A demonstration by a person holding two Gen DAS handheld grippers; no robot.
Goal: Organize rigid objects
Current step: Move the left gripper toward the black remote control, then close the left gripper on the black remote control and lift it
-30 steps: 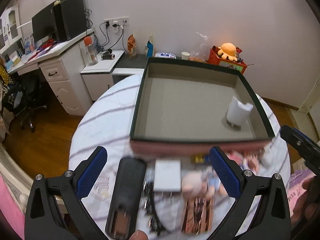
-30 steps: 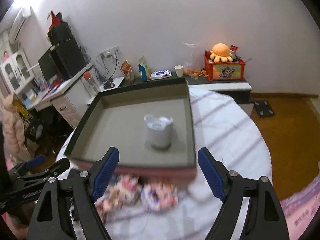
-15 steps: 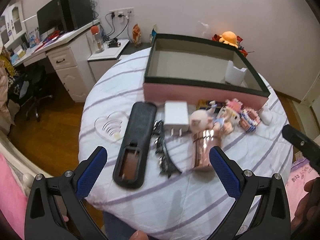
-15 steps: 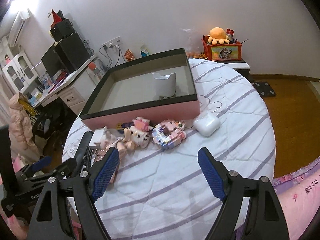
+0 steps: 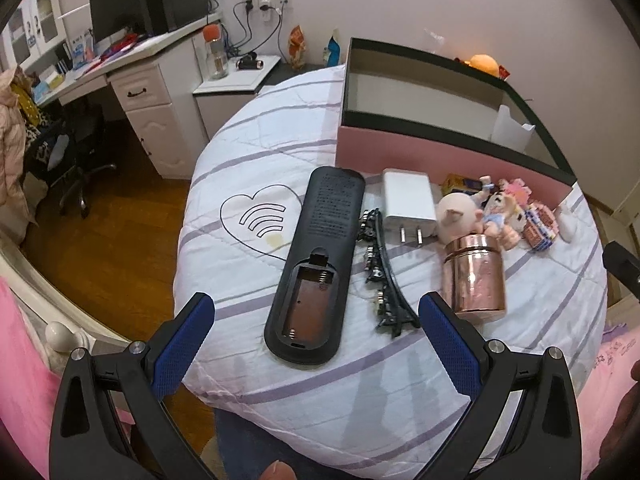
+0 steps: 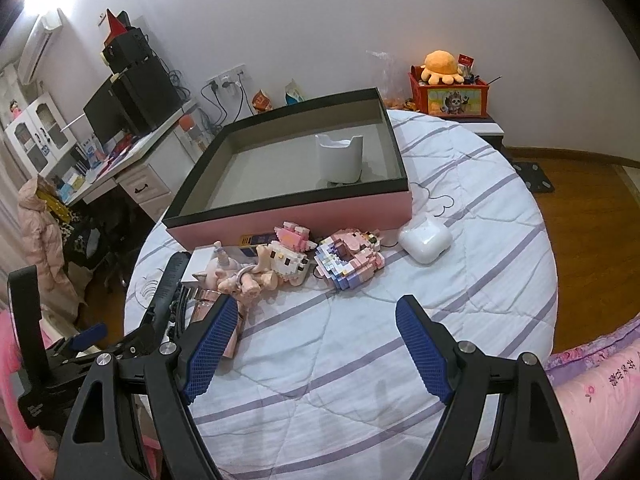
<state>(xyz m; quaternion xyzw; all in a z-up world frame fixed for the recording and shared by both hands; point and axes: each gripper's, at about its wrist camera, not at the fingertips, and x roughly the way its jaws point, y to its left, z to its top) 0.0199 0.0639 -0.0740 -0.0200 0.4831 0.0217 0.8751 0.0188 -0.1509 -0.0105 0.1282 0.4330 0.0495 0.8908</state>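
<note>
A: Condition of the tongs?

B: Left tongs (image 5: 316, 336) spread wide, nothing between them, hovering over the near table (image 5: 248, 152) edge. Right tongs (image 6: 316, 344) likewise wide apart and empty.

A: Items on the table?

B: Black remote (image 5: 318, 260), face down, battery bay uncovered. Just right of it a black hair clip (image 5: 382, 268), then a white charger (image 5: 408, 202) and a copper-coloured jar (image 5: 474, 274) lying on its side. Pig figure (image 5: 458, 216), two block figures (image 6: 290, 254) (image 6: 350, 260) and a white earbud case (image 6: 425, 240) sit along the near wall of the pink box (image 6: 304, 212).

A: Inside the box?

B: One white cup-shaped holder (image 6: 340, 158), upright, toward the far right.
</note>
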